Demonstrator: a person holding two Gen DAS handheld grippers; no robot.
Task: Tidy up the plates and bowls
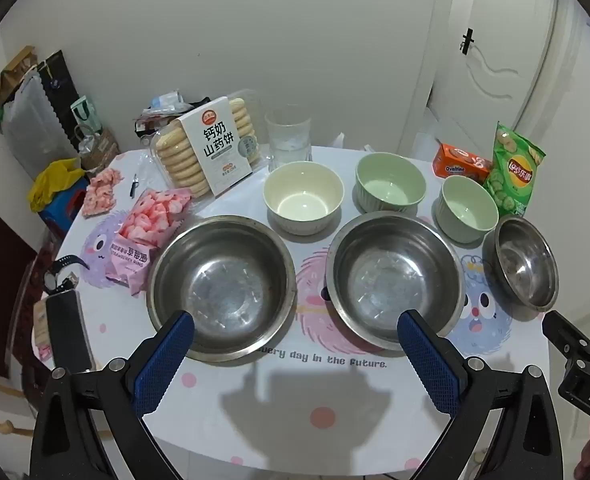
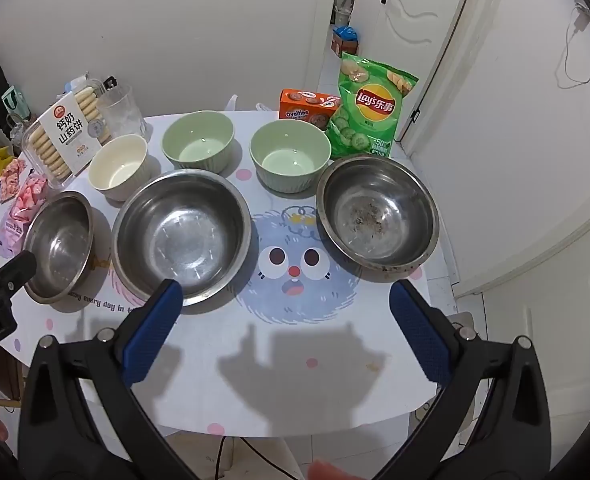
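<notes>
Three steel bowls stand in a front row on the table: left [image 1: 221,284] [image 2: 61,246], middle [image 1: 395,276] [image 2: 183,232], right [image 1: 527,262] [image 2: 379,218]. Behind them stand a cream bowl [image 1: 303,196] [image 2: 119,166] and two green bowls [image 1: 391,182] [image 2: 199,140], [image 1: 469,208] [image 2: 291,154]. My left gripper [image 1: 295,344] is open and empty, above the table's front edge before the left and middle steel bowls. My right gripper [image 2: 287,316] is open and empty, before the middle and right steel bowls.
A biscuit box [image 1: 207,148], a glass [image 1: 289,138], pink snack bags [image 1: 147,232], an Ovaltine box [image 2: 309,110] and a Lay's bag [image 2: 369,108] line the back and left of the table [image 2: 295,396]. A phone [image 1: 69,332] lies at the left edge. A door [image 2: 495,120] stands right.
</notes>
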